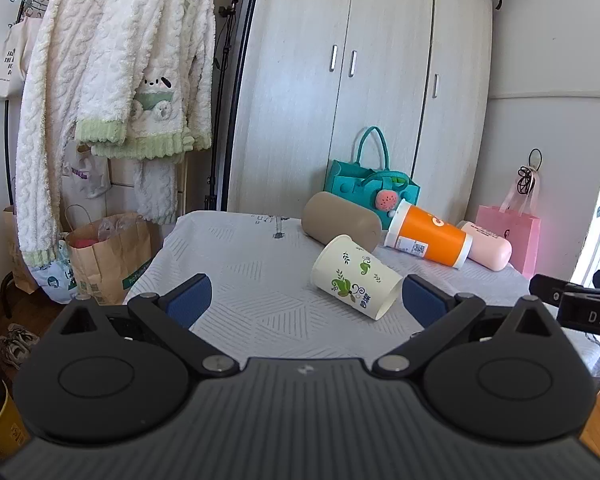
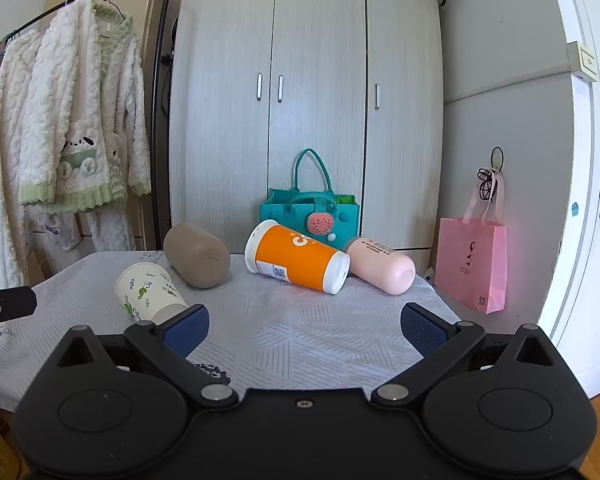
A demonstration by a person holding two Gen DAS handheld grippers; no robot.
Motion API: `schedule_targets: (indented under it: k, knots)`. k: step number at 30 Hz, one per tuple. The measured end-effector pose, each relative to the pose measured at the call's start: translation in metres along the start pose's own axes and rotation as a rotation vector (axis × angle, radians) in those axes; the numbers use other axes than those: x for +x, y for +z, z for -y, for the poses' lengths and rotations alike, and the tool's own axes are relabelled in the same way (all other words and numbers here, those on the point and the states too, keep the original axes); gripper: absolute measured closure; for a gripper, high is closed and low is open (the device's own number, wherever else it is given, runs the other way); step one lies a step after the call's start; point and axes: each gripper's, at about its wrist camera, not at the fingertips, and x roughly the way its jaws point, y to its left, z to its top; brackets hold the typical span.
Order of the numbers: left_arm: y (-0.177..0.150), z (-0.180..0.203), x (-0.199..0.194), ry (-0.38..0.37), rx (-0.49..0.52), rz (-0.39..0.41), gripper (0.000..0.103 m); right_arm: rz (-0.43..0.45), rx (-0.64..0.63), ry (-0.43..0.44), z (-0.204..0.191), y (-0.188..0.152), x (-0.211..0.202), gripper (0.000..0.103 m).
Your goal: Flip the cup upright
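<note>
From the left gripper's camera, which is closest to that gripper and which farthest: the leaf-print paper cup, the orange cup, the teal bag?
Measured from the left gripper:
1. Leaf-print paper cup, lying on its side just ahead, toward the right finger.
2. Orange cup, also on its side, farther back on the right.
3. Teal bag, behind the cups, against the wardrobe.

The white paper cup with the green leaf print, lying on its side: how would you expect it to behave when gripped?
The paper cup looks thin-walled and empty, so probably light and easily crushed. Lying on its side on the tablecloth, it may roll in an arc because it tapers. The left gripper is open, not touching.
</note>
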Motion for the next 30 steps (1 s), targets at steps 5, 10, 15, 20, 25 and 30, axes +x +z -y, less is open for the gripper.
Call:
schedule_targets:
  k: [5, 10, 15, 20, 25, 30]
  knots:
    - [-0.001, 0.000, -0.001, -0.013, 0.002, 0.016, 0.000, 0.011, -0.014, -0.007, -0.001, -0.002, -0.002, 0.000]
    - [-0.002, 0.000, 0.003, -0.008, 0.010, 0.003, 0.000, 0.018, -0.040, -0.017, -0.005, -0.002, 0.000, 0.000]
    - [0.001, -0.006, 0.015, 0.017, -0.008, -0.048, 0.000, 0.018, -0.062, 0.117, -0.006, 0.003, 0.008, 0.000]
    - [0.007, -0.019, 0.031, 0.034, -0.059, -0.138, 0.000, 0.000, -0.092, 0.394, -0.001, 0.015, 0.030, 0.000]
    - [0.016, -0.021, 0.048, 0.061, -0.052, -0.193, 0.000, -0.185, -0.178, 0.605, -0.021, 0.040, 0.067, 0.000]
    - [0.024, -0.017, 0.065, 0.100, -0.016, -0.235, 0.000, -0.346, -0.378, 0.725, -0.060, 0.051, 0.093, 0.000]
